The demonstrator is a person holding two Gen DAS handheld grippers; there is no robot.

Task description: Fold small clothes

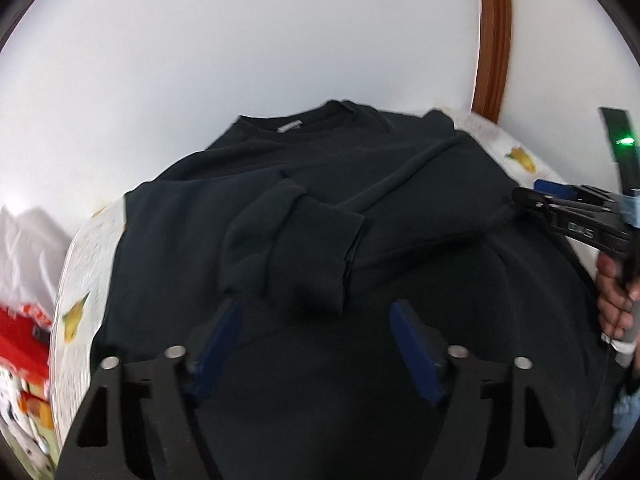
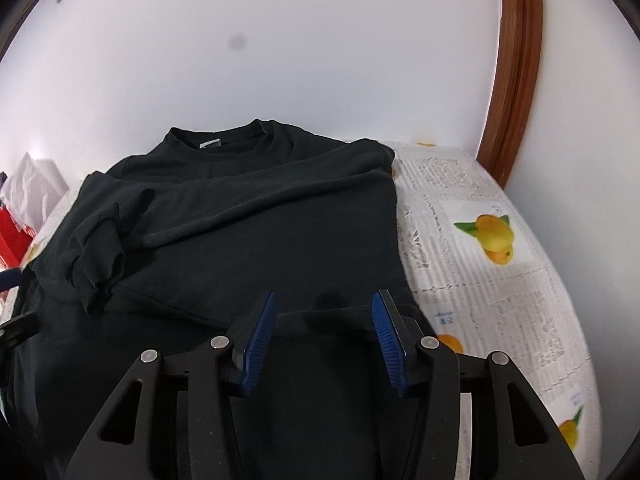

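**Sleeves Laid In, Bottom Fold Judged Next**

A black long-sleeved shirt (image 2: 256,240) is spread flat on a counter covered with a fruit-printed cloth (image 2: 472,264), its collar toward the wall. Both sleeves are seen folded across the chest, one cuff (image 1: 304,240) lying near the middle.

The left hand-held gripper (image 1: 316,344) is held over the lower part of the shirt with its blue pads apart and nothing between them. The right hand-held gripper (image 2: 324,336) is likewise spread wide and empty, poised just above the hem edge (image 2: 320,318).

The step in hand is judged to be the taking of the hem. It would be done best if both lower corners were pinched together, each jaw closed on both fabric layers, and the hem carried level toward the collar so that the crossed sleeves are not dragged loose. A grip on one layer only could leave the back behind.

Counted: one shirt, two sleeves, one collar label (image 2: 210,144), two grippers. Four fruit prints can be made out on the cloth in the right view.
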